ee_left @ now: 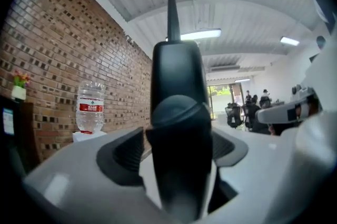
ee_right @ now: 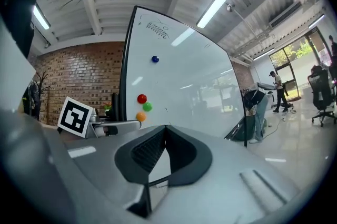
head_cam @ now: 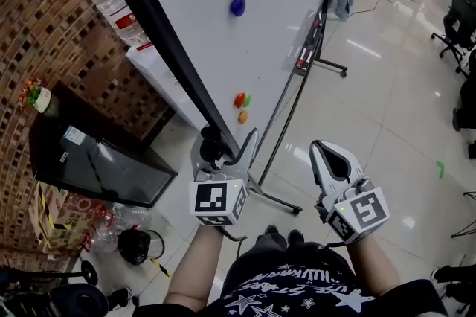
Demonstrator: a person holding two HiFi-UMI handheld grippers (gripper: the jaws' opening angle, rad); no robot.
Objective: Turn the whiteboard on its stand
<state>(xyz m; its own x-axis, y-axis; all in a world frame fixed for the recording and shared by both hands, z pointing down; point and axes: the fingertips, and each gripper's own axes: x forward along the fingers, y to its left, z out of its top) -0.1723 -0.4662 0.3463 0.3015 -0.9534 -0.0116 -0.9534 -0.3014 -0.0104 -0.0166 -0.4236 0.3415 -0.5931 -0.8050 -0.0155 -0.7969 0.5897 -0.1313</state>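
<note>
The left gripper point(head_cam: 225, 144) is reaching forward from a bare forearm, its jaws closing around the whiteboard's point(head_cam: 245, 47) black edge frame point(head_cam: 160, 40) without pressing on it. The right gripper point(head_cam: 321, 152) is hovering beside it, clenched and empty. The board is standing just ahead, its long edge running away from the person.

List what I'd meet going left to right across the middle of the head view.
Plant → black screen → left gripper, jaws closing with the whiteboard frame between them → right gripper → green floor mark.
</note>
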